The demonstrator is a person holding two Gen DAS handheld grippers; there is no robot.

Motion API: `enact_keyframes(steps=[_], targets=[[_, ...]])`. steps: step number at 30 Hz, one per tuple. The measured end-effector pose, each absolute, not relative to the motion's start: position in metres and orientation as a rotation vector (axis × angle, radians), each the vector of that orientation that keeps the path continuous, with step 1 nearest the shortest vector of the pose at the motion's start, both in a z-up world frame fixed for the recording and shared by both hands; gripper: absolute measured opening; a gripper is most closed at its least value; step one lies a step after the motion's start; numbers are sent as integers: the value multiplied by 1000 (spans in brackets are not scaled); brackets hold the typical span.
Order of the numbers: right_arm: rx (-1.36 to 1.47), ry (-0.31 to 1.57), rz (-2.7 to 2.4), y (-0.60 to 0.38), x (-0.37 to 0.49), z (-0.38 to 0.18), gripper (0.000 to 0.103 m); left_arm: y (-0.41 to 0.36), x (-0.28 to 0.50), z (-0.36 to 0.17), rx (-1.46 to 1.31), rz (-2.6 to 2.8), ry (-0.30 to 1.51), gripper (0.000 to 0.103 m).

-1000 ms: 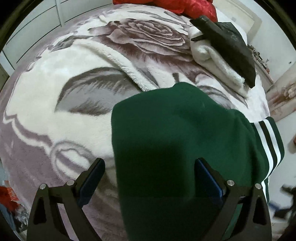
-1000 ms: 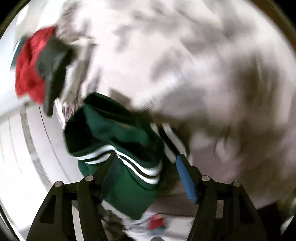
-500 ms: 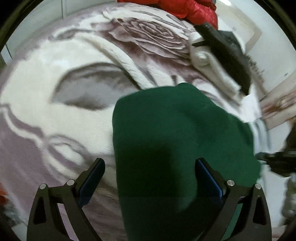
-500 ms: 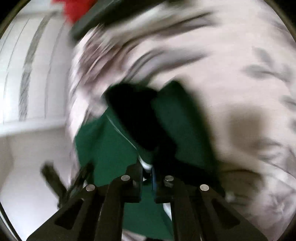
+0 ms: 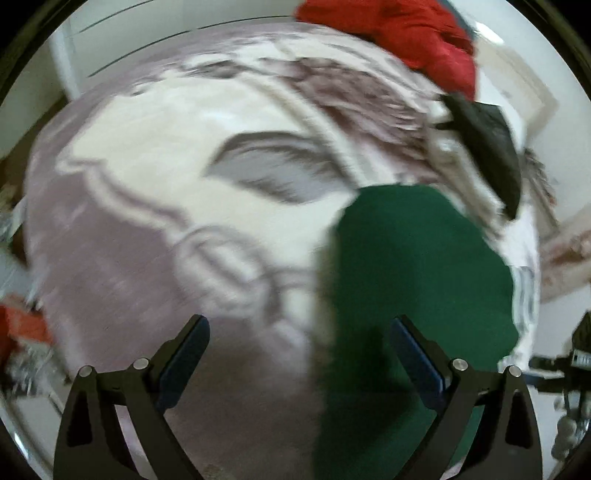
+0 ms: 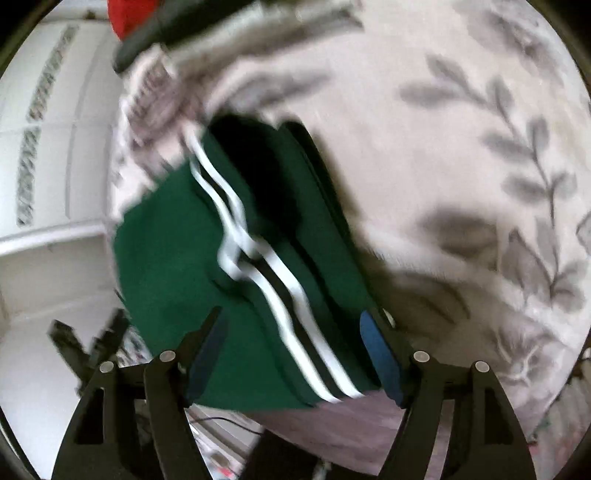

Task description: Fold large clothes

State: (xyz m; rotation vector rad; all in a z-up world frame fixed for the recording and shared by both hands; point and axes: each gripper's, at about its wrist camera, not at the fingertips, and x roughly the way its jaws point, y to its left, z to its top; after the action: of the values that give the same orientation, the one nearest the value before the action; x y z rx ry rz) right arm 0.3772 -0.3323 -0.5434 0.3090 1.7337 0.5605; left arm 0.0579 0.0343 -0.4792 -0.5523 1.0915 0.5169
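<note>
A dark green garment (image 5: 413,280) with white stripes (image 6: 280,306) lies folded on the flowered blanket (image 5: 147,177), at the bed's edge. My left gripper (image 5: 299,354) hovers open above the blanket, its right finger over the green cloth, nothing pinched. My right gripper (image 6: 295,347) hangs over the striped end of the green garment (image 6: 177,251); its jaws are opening and the pads stand apart from the cloth.
A red garment (image 5: 406,33) and a black and white pile (image 5: 484,144) lie at the far end of the bed. White cupboard doors (image 6: 44,147) stand beside the bed. The blanket's leaf pattern (image 6: 517,147) spreads to the right.
My right gripper was shut half a second ago and now stands open over the striped edge. The left gripper slid left, so the green garment sits further right in its view.
</note>
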Motion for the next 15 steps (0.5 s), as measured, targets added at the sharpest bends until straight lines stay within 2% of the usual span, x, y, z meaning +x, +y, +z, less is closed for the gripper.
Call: enact_keyframes(steps=[1, 2, 4, 5, 9, 13, 15], targets=[[291, 1752, 561, -335, 371, -550, 75, 37, 47, -488, -549, 557, 1108, 101], [261, 1760, 580, -330, 366, -562, 59, 38, 37, -501, -533, 598, 1137, 101], [213, 1749, 538, -322, 357, -572, 9, 37, 27, -527, -510, 652, 1182, 101], [232, 1739, 514, -324, 355, -571, 5, 37, 20, -541, -507, 665, 1200, 101], [268, 1604, 395, -350, 343, -528, 3, 40, 10, -596, -484, 687, 1301, 101], [231, 1775, 307, -361, 338, -574, 4, 48, 13, -610, -501, 677, 1275, 103], [230, 1796, 357, -357, 345, -575, 6, 51, 18, -614, -501, 681, 1291, 103]])
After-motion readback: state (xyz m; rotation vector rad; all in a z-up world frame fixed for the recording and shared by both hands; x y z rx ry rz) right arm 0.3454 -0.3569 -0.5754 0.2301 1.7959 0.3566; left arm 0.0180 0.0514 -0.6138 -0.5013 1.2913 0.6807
